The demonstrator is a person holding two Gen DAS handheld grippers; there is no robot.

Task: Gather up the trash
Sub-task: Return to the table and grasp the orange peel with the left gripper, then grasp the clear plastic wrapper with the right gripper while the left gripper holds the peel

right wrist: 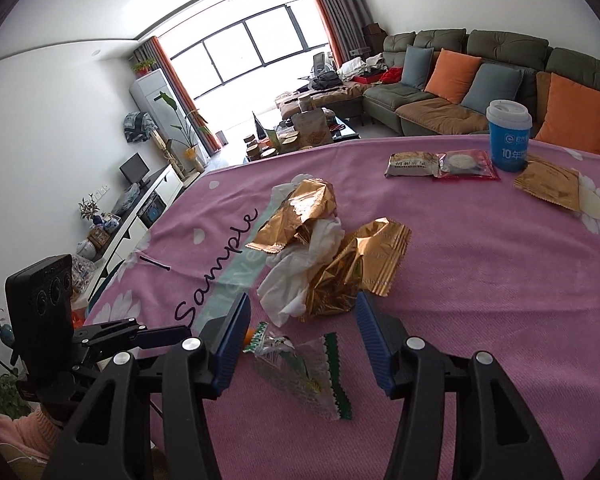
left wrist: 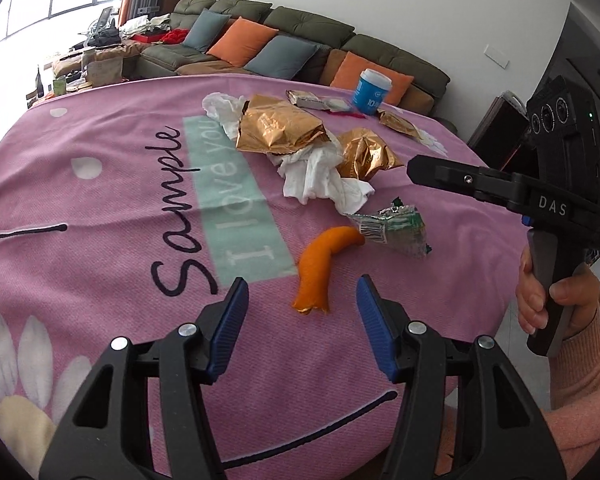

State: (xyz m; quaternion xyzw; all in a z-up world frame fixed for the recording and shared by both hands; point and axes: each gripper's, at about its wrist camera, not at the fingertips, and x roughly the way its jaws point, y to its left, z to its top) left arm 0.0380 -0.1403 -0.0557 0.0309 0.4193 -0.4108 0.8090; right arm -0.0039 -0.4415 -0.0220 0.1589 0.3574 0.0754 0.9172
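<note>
A person in a pink sleeve point(left wrist: 580, 364) holds two clamp-style grippers over a table draped in a pink blanket point(left wrist: 100, 184) printed with daisies and the word "Sample". The left gripper point(left wrist: 302, 314) hangs with its blue-padded fingers apart and nothing between them, just short of a curved strip of orange peel point(left wrist: 314, 272) lying on the blanket. The right gripper point(right wrist: 302, 340) likewise stands parted and empty above a crumpled green-and-clear wrapper point(right wrist: 300, 372). Beyond lie the heaped gold foil wrappers point(right wrist: 340, 264) tangled with white tissue point(right wrist: 296, 276). At the table's far side stand a blue lidded cup point(right wrist: 508, 136), two sealed snack packets point(right wrist: 440, 164) and a flat gold sachet point(right wrist: 548, 184). A green sofa with orange cushions point(right wrist: 480, 76) runs along the wall.
</note>
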